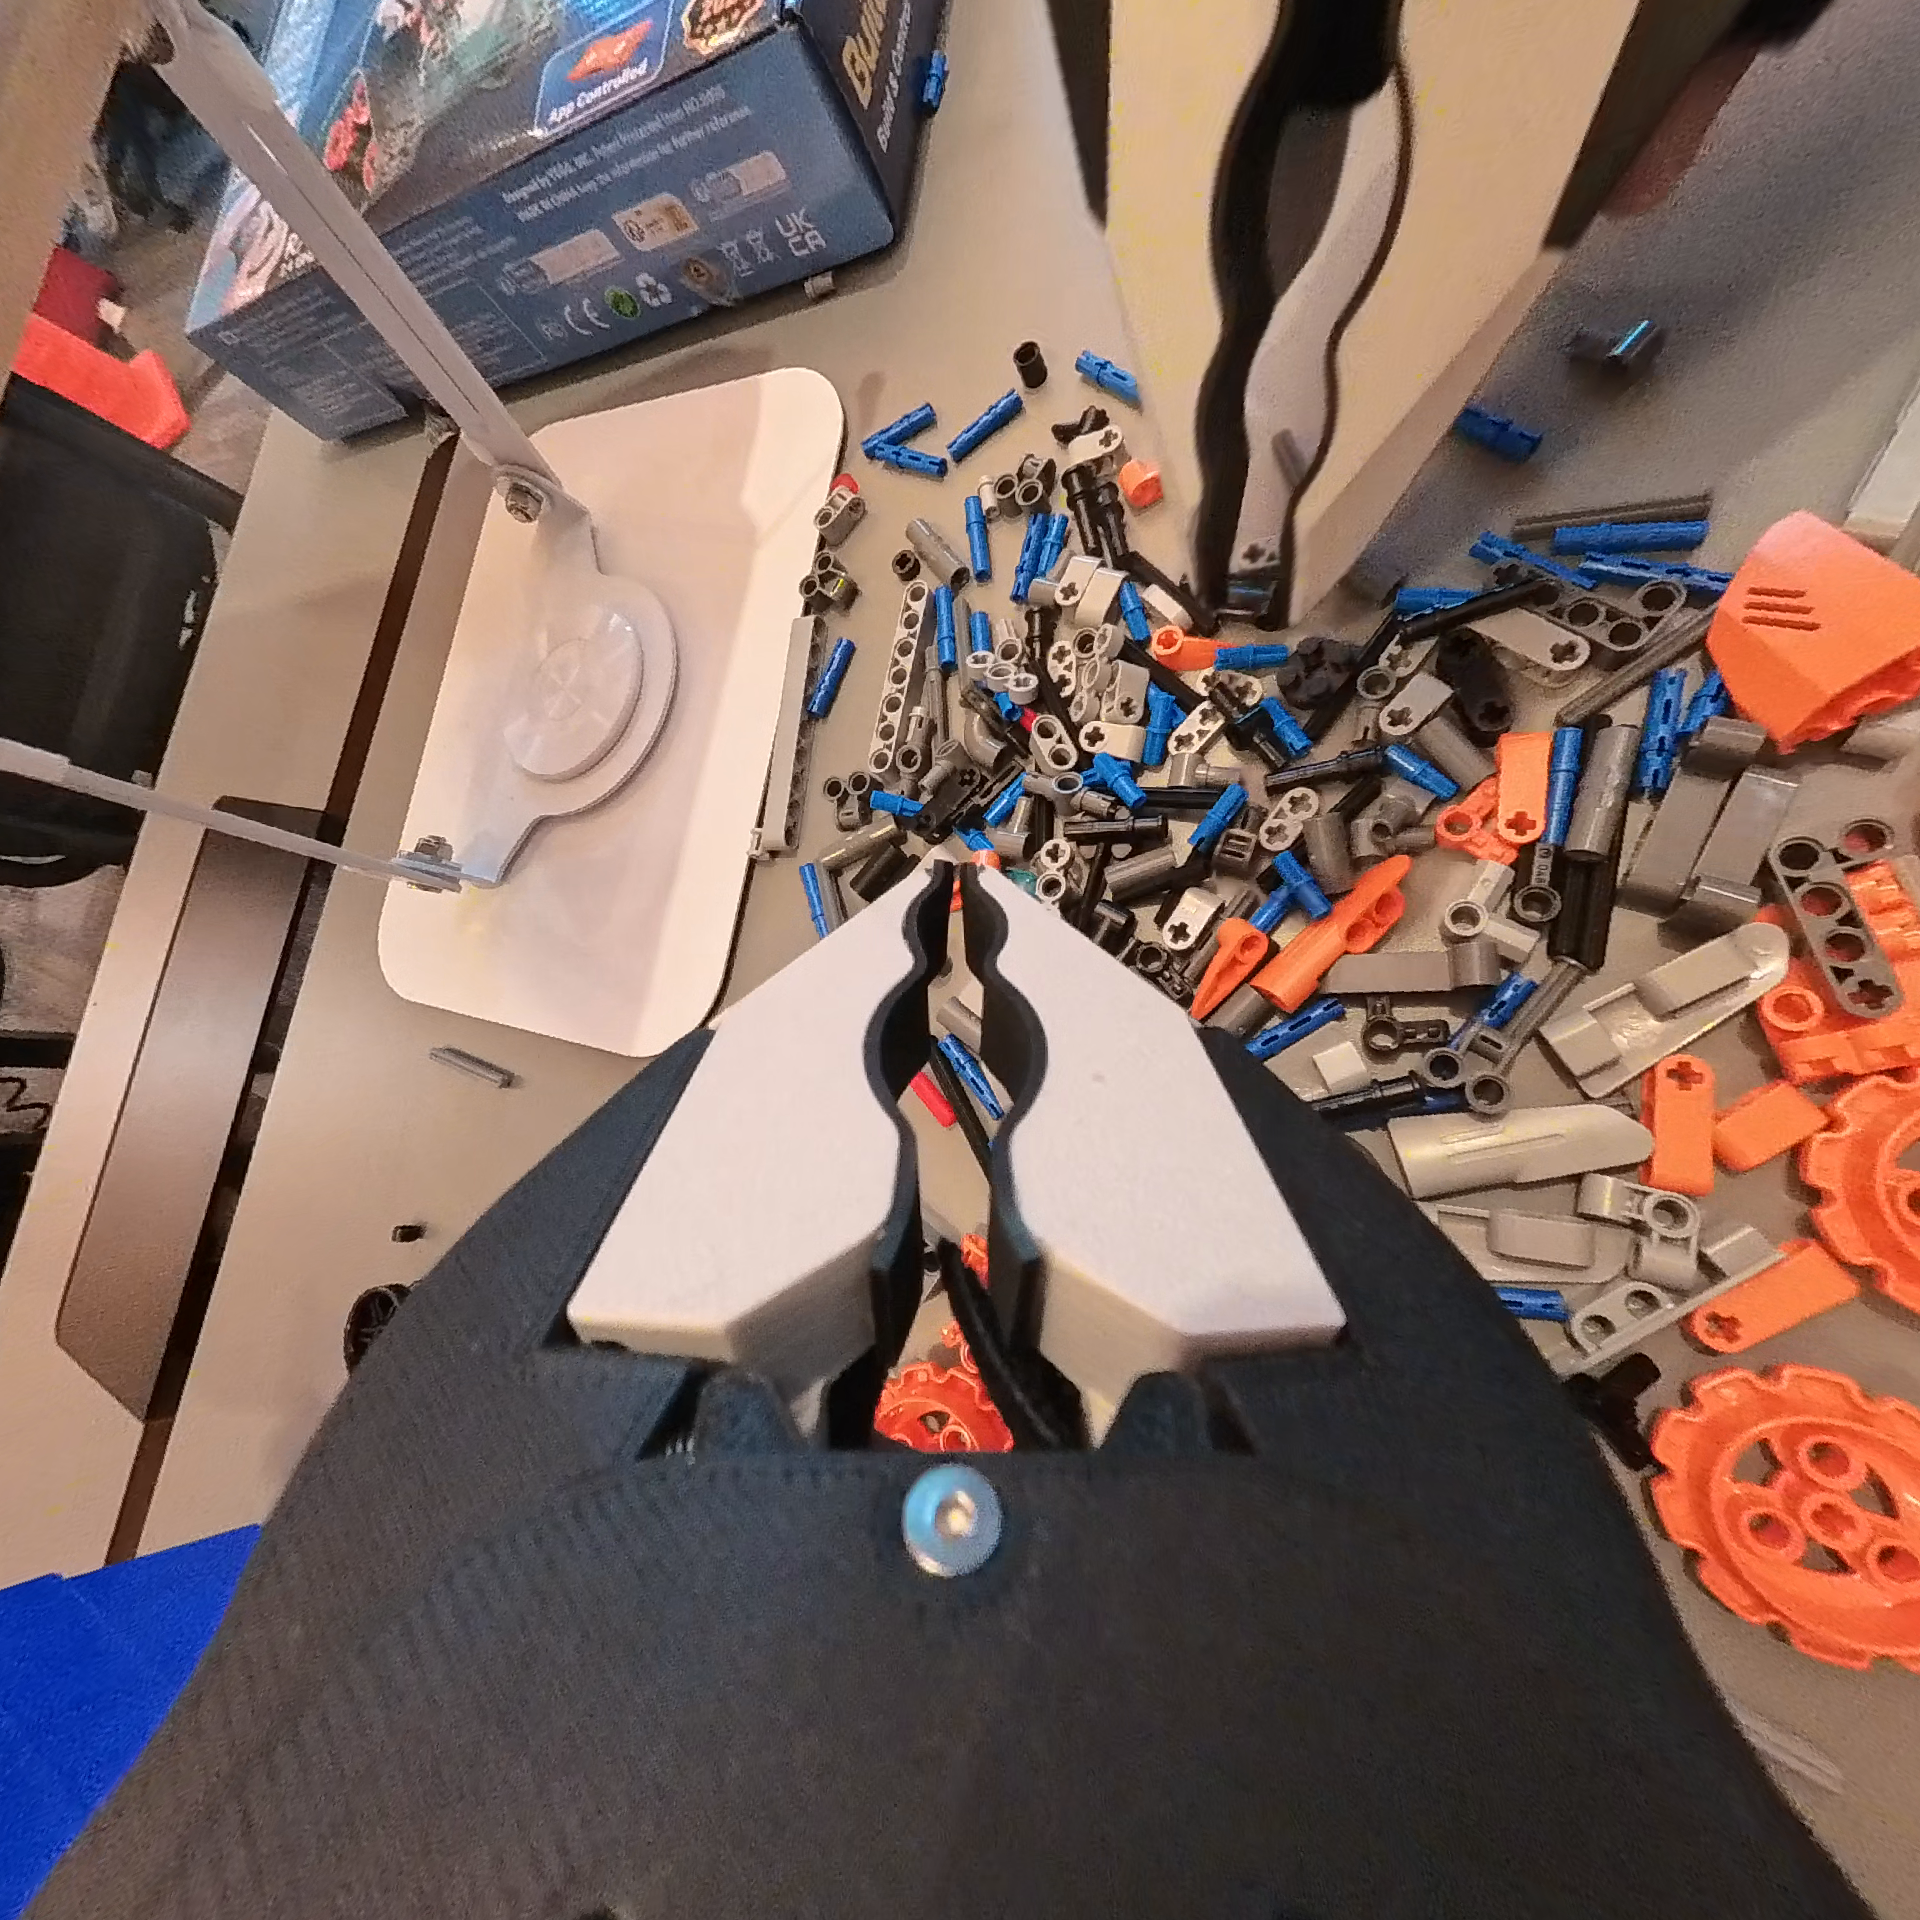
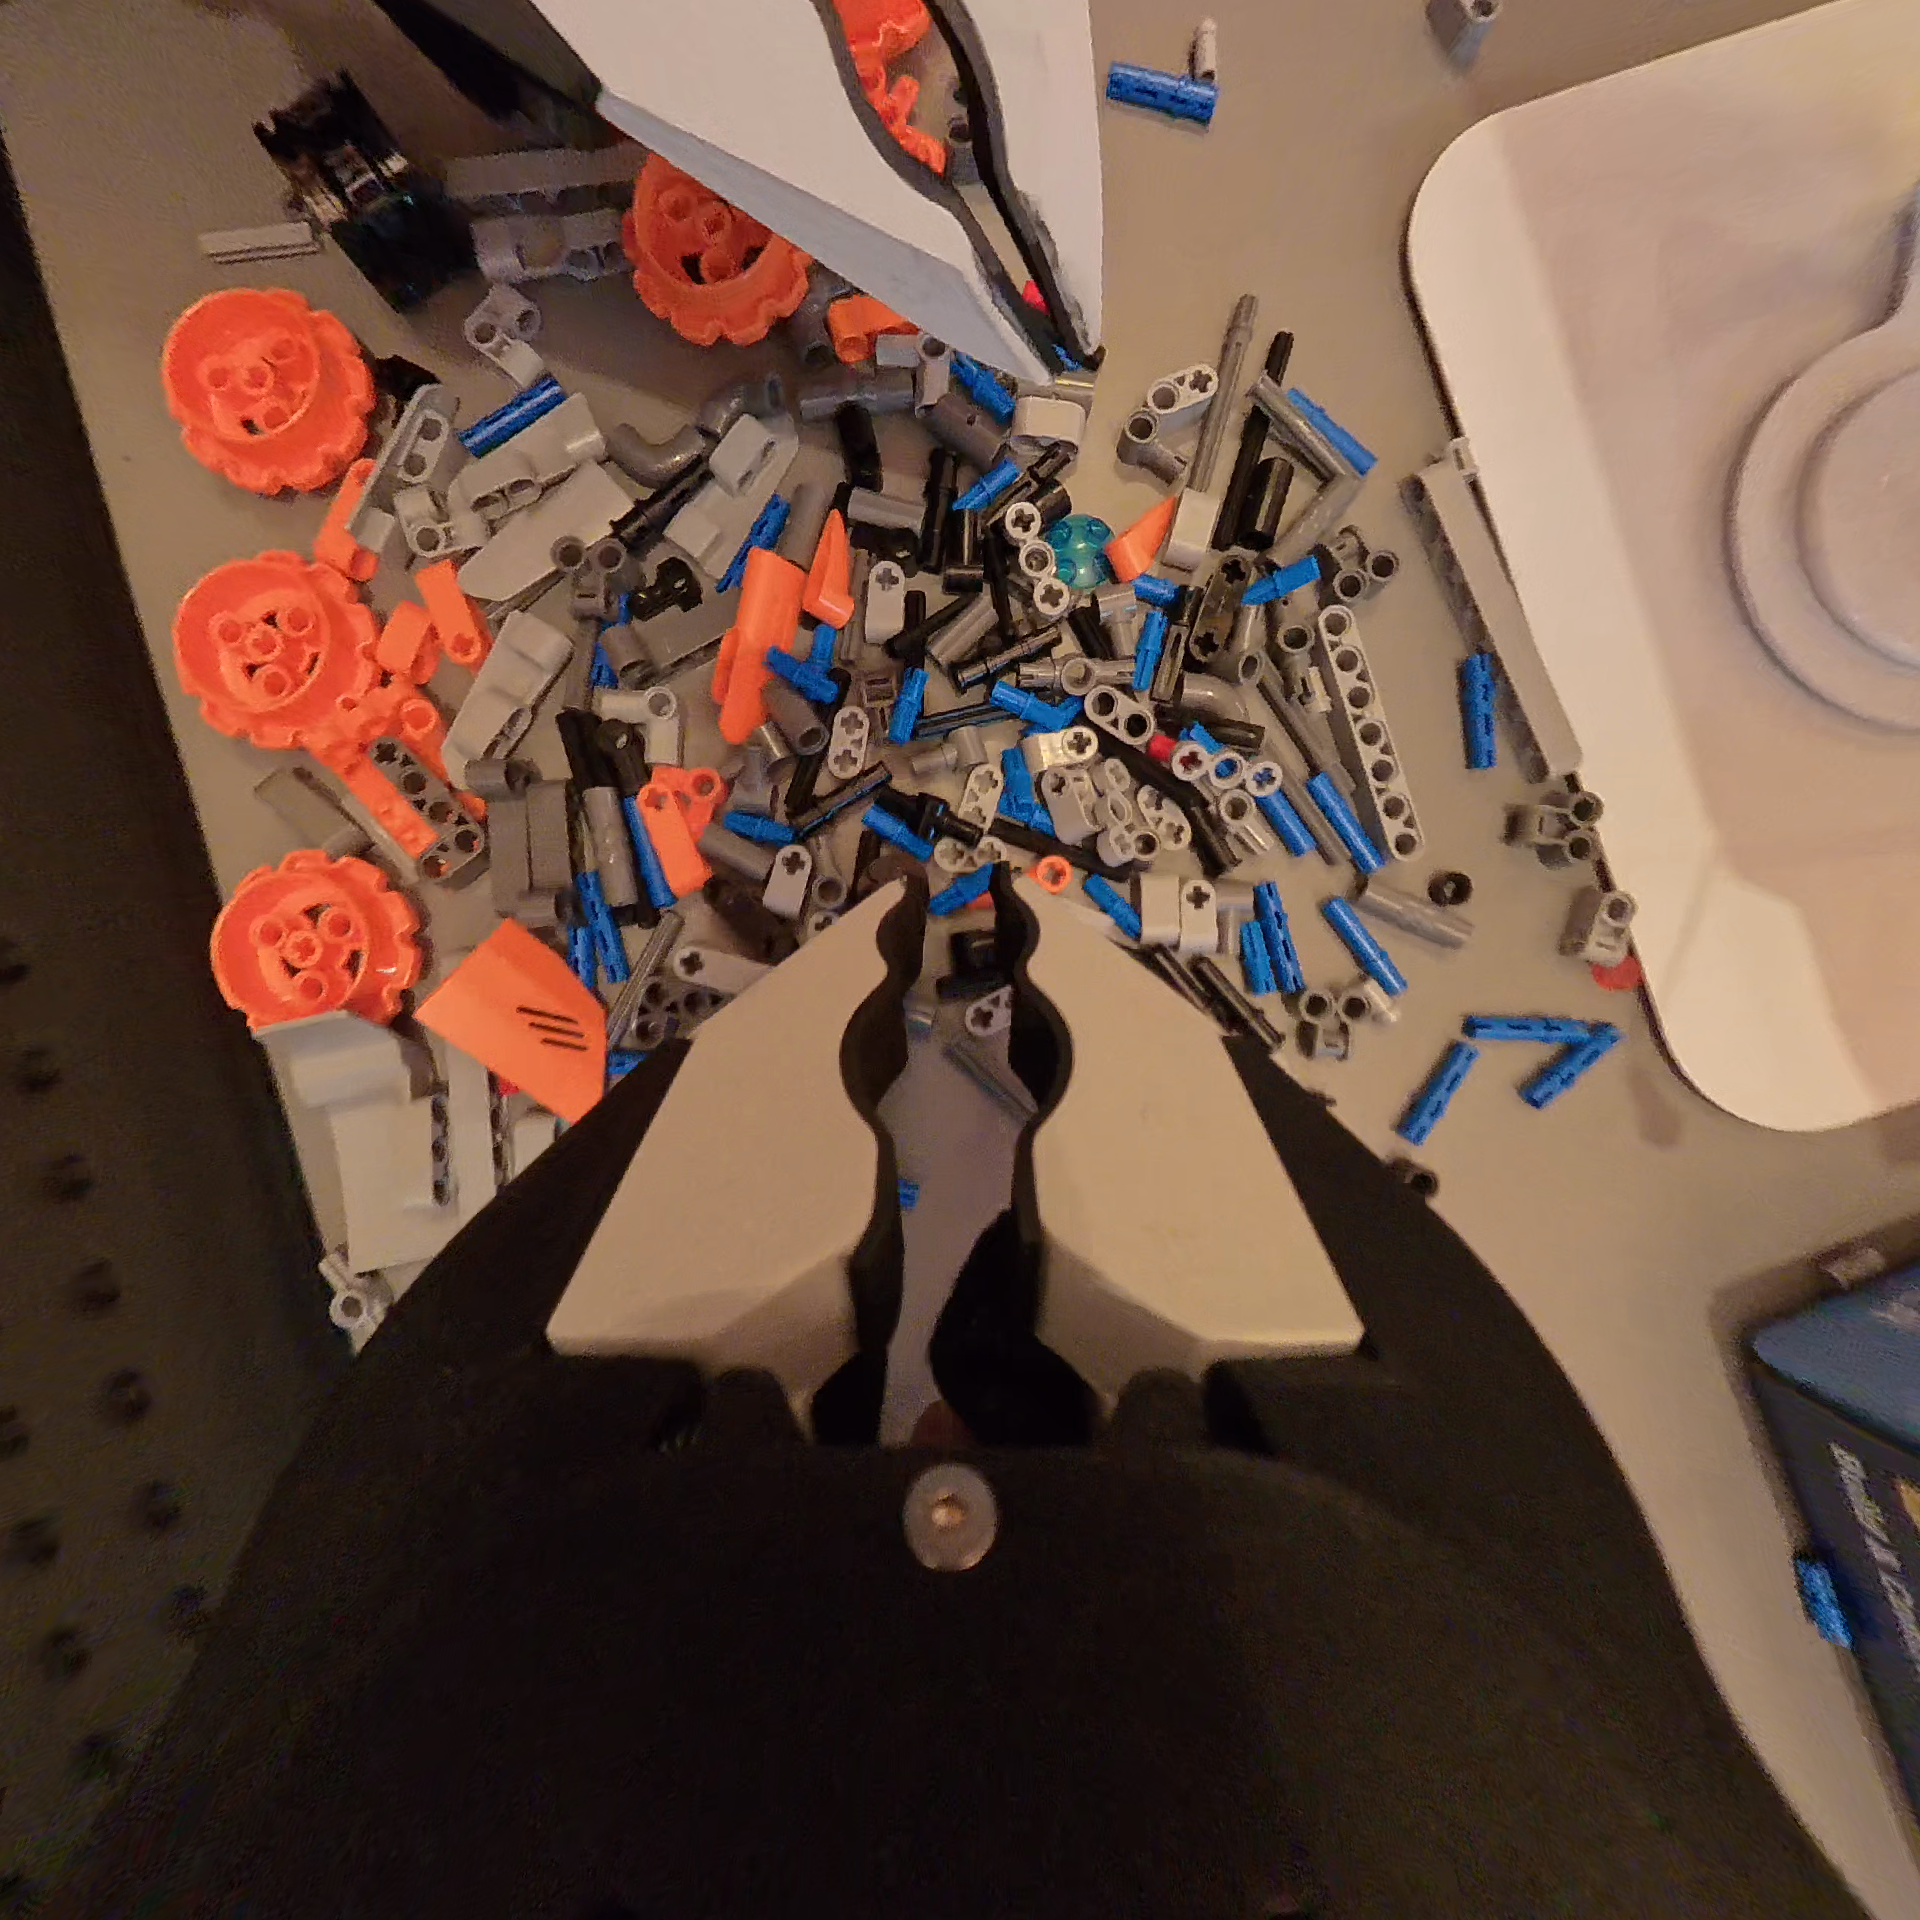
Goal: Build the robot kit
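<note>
Left gripper [image 1: 961, 883]: fingers nearly closed, a thin slit between the tips, nothing visibly held; tips low over the near edge of the heap of building parts [image 1: 1195, 748] on the desk [image 1: 312, 1143].

Right gripper [image 2: 956, 899]: fingers slightly apart, holding nothing; tips over a blue pin [image 2: 961, 891] at the heap's edge.

White stand base [image 1: 623, 675]: beside the heap. Blue box [image 1: 582, 208]: at the desk's far edge. Orange wheels [image 2: 265, 390]: along one side.

Handling, as a judgement: small, tangled parts; single one out and close on its middle.
</note>
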The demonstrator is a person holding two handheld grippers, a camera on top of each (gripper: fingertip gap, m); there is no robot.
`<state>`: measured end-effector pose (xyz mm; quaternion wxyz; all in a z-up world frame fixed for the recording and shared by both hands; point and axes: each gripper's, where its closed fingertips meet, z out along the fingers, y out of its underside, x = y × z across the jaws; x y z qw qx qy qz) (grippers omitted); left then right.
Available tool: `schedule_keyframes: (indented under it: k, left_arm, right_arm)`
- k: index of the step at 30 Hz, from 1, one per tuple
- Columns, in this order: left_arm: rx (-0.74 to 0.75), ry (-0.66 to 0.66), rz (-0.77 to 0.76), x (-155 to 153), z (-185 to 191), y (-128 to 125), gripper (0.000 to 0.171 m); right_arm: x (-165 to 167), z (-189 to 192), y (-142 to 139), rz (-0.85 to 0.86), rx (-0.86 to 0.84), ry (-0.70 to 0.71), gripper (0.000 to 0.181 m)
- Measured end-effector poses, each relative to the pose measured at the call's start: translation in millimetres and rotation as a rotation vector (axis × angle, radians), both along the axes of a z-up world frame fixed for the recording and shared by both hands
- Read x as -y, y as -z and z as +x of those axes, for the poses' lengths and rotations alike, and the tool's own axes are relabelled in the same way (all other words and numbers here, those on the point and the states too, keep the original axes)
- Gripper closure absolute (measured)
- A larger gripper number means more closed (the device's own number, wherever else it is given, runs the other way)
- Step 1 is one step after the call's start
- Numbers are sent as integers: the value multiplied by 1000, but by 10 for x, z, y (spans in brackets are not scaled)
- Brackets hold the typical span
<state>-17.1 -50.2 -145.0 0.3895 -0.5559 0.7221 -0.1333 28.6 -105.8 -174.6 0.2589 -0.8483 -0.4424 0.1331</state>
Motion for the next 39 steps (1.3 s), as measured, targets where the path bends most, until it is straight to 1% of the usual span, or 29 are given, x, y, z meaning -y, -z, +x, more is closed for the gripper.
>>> schedule_keyframes:
  k: [2, 5, 8, 10, 14, 18, 22, 25, 30, 33, 39]
  left_arm:
    - [-4, -1, 1, 0, -5, 5, 171]
    - [-5, -2, -1, 7, -5, 1, 171]
    - [1, -12, -2, -8, -15, -26, 171]
    - [6, -16, -6, -15, -23, -41, 171]
    - [2, -22, -5, -23, -36, -45, 171]
    - [9, -35, -10, -42, -50, -74, 171]
    - [26, -63, -9, -96, -68, -126, 171]
    - [49, -87, -7, -143, -90, -189, 171]
    - [74, -109, -6, -187, -121, -261, 171]
    - [67, -110, 3, -190, -135, -262, 171]
    - [69, -114, 8, -196, -155, -282, 171]
  right_arm:
    - [-37, 9, 71, -11, 31, -3, 170]
    - [-46, -28, 108, -26, 20, -14, 170]
    - [-25, 29, 156, -41, 50, -23, 171]
    - [-43, 70, 120, -37, 33, -3, 172]
    - [-77, 234, 74, -27, 53, 34, 171]
    - [-99, 324, -80, 6, 8, 52, 171]
    - [-30, 125, -162, 14, -47, -16, 171]
    - [3, -50, -128, 8, -49, -62, 171]
    - [-48, -265, -32, 20, -34, -101, 170]
    - [-93, -349, -2, 30, -30, -109, 170]
    - [-133, -365, 111, 15, 1, -113, 174]
